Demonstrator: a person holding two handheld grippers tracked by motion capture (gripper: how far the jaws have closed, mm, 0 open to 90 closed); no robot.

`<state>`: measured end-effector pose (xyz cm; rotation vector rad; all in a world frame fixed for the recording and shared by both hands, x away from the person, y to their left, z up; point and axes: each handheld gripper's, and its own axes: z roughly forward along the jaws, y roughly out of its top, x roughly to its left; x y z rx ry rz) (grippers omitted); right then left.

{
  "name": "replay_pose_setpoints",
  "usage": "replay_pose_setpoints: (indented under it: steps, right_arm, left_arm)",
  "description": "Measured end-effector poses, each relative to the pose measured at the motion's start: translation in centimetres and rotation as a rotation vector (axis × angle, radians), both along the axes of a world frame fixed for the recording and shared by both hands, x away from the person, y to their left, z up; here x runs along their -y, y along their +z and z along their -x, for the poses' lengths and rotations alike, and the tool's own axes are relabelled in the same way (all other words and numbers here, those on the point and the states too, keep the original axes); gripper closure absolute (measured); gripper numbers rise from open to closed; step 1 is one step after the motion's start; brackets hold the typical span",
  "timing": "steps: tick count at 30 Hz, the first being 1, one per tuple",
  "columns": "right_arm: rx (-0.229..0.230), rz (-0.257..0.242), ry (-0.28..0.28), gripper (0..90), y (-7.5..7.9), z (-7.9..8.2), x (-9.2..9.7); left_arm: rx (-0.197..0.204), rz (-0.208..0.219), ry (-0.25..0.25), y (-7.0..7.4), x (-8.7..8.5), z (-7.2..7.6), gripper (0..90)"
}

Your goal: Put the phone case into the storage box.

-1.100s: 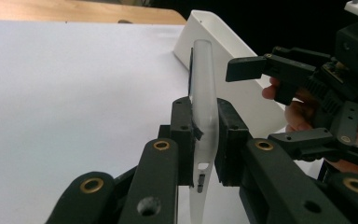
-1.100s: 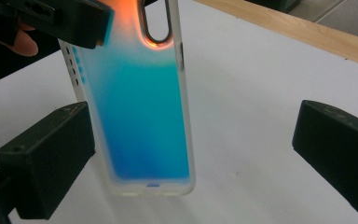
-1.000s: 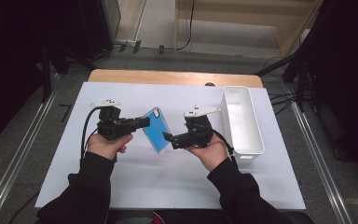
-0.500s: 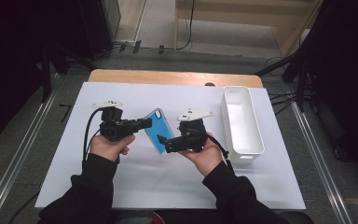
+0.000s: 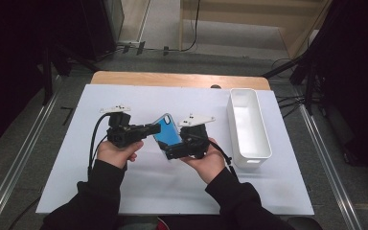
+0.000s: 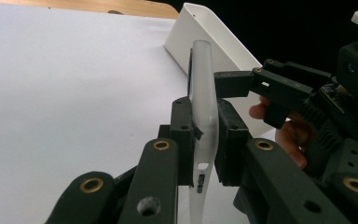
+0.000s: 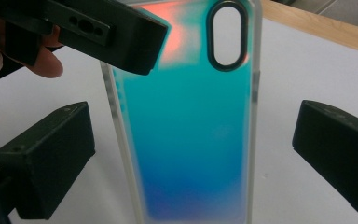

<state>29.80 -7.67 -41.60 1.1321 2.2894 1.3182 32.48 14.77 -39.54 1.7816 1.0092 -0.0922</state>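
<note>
White table covering (image 5: 124, 182) lies beneath the phone case (image 5: 166, 132), clamped edge-on above it by the left gripper (image 6: 204, 140) (presumably steadying it) while the right gripper (image 7: 191, 163) straddles it, jaws wide, probably for a handover, white bin (image 5: 249, 158) nearby.

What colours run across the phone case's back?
Phone case: orange-pink fading through teal to blue; clearest in right gripper view.
</note>
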Motion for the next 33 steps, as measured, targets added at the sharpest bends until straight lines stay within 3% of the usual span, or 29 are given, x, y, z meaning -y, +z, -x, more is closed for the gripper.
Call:
replay_pose_setpoints:
  steps: [19,21,33]
  right_arm:
    - [-0.013,0.014,-0.005,0.0,-0.5,0.0,-0.5]
    - [-0.010,0.012,0.000,12.8,-0.5,0.0,-0.3]
    - [-0.016,0.021,0.005,14.5,-0.4,0.0,-0.2]
  left_arm:
    - [-0.008,0.013,-0.031,-0.4,1.8,1.0,79.1]
    - [-0.004,0.007,-0.039,-0.4,1.9,1.1,79.2]
    - [-0.009,0.025,-0.046,-0.5,1.8,1.0,77.0]
